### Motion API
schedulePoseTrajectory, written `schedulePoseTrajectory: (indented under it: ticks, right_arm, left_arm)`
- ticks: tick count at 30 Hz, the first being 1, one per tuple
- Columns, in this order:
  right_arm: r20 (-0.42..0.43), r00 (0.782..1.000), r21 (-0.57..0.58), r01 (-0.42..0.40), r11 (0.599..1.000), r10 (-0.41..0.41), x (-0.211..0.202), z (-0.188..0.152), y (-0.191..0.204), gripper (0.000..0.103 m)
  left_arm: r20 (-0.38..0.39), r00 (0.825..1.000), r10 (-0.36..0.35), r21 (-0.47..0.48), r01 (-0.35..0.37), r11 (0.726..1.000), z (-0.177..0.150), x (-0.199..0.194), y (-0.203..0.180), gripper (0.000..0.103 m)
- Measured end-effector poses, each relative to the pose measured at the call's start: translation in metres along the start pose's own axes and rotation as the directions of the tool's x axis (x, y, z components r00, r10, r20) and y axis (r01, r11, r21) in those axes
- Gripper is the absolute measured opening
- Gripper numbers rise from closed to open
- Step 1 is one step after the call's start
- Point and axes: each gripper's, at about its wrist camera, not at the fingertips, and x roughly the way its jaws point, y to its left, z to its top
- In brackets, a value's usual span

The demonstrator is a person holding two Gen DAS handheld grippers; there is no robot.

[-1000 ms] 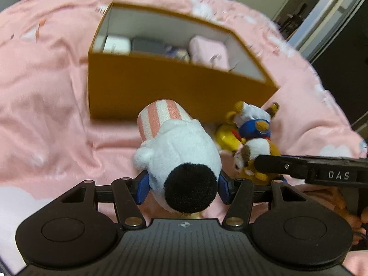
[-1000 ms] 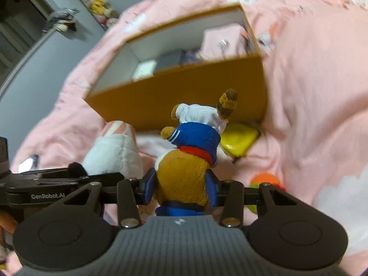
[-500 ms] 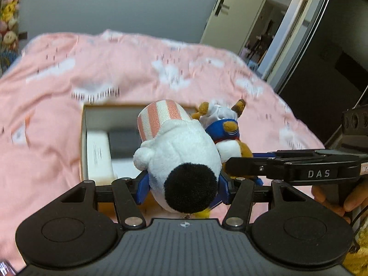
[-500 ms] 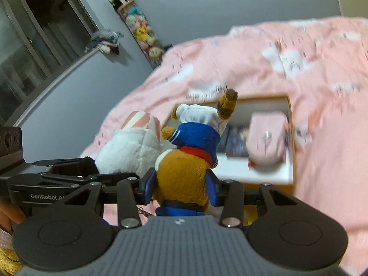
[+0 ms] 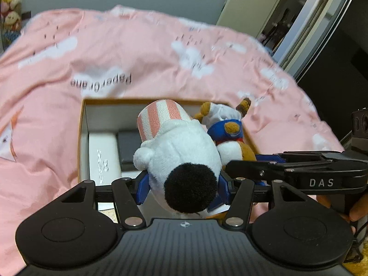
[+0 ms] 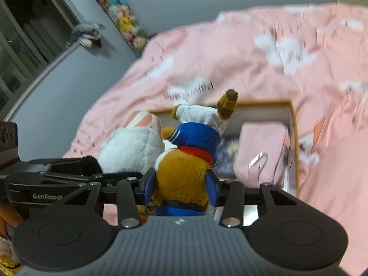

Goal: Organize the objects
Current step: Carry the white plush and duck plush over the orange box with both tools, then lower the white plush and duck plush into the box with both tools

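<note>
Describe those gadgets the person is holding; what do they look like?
Both are black plastic. The left gripper and right gripper have blue finger pads, ribbed bodies, two round discs and silver rivets. White lettering reads "DAS" on the right, "GenRobot" on the left.

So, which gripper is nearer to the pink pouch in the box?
Right. The right gripper, holding the brown plush, hangs beside the pink pouch; the left gripper is over the box's other end.
</note>
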Motion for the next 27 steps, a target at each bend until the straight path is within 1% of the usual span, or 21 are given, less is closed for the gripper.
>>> schedulePoseTrajectory:
  ticks: [2, 4, 8, 12, 16, 22, 27]
  right_arm:
    - [-0.05, 0.999, 0.029, -0.016, 0.999, 0.018, 0.016, -0.004, -0.009, 0.047]
    - [-0.083, 0.996, 0.05, -0.029, 0.998, 0.033, 0.026, -0.006, -0.016, 0.048]
    - [-0.151, 0.987, 0.088, -0.049, 0.995, 0.062, 0.043, -0.001, -0.026, 0.048]
    - [-0.227, 0.972, 0.118, -0.041, 0.992, 0.068, 0.061, 0.001, -0.032, 0.048]
    - [-0.284, 0.957, 0.105, -0.032, 0.994, 0.061, 0.077, -0.002, -0.034, 0.048]
    - [-0.348, 0.937, 0.081, -0.01, 0.997, 0.038, 0.098, -0.006, -0.037, 0.049]
    - [-0.382, 0.923, 0.106, -0.009, 0.994, 0.049, 0.106, -0.009, -0.048, 0.052]
  left_arm:
    - [-0.037, 0.999, -0.005, -0.018, 0.004, 1.0, -0.004, 0.012, 0.008, 0.066]
    - [-0.07, 0.997, -0.008, -0.02, 0.007, 1.0, -0.008, 0.022, 0.015, 0.066]
    - [-0.13, 0.992, -0.006, -0.014, 0.004, 1.0, -0.011, 0.035, 0.022, 0.066]
    - [-0.199, 0.98, 0.009, 0.009, -0.007, 1.0, -0.012, 0.05, 0.026, 0.066]
    - [-0.272, 0.962, 0.021, 0.038, -0.01, 0.999, -0.012, 0.062, 0.028, 0.067]
    - [-0.335, 0.942, 0.027, 0.056, -0.009, 0.998, -0.012, 0.078, 0.03, 0.067]
    - [-0.359, 0.933, 0.031, 0.074, -0.004, 0.997, -0.014, 0.087, 0.028, 0.068]
